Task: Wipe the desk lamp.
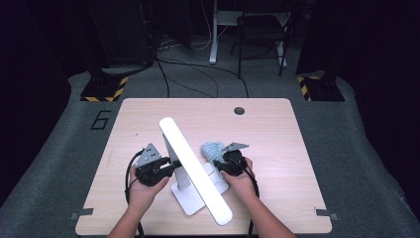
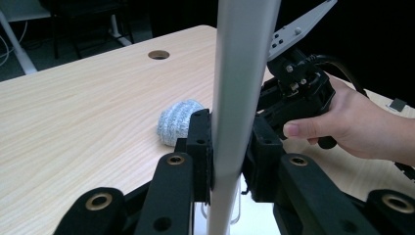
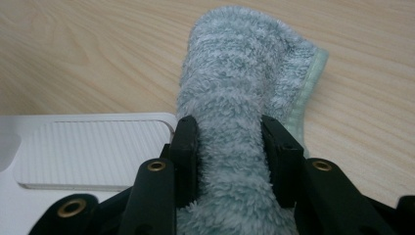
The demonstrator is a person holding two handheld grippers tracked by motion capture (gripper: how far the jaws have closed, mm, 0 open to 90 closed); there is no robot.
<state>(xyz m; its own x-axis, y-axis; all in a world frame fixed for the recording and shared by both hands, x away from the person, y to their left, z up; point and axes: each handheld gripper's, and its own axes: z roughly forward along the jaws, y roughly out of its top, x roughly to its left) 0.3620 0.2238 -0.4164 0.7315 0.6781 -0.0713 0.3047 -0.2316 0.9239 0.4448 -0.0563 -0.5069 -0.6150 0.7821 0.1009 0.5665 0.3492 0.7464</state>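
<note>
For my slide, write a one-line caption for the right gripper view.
Right tongs shut on a fluffy grey-green towel above the wooden table, beside the lamp's white base.

Two bare forearms without sleeves, left hand-held gripper [image 1: 171,162] black and boxy, grey three-cornered plate with small screws on top, black cable looping beside it, right hand-held gripper [image 1: 217,157] alike, black jaws with brass-ringed pivot holes
</note>
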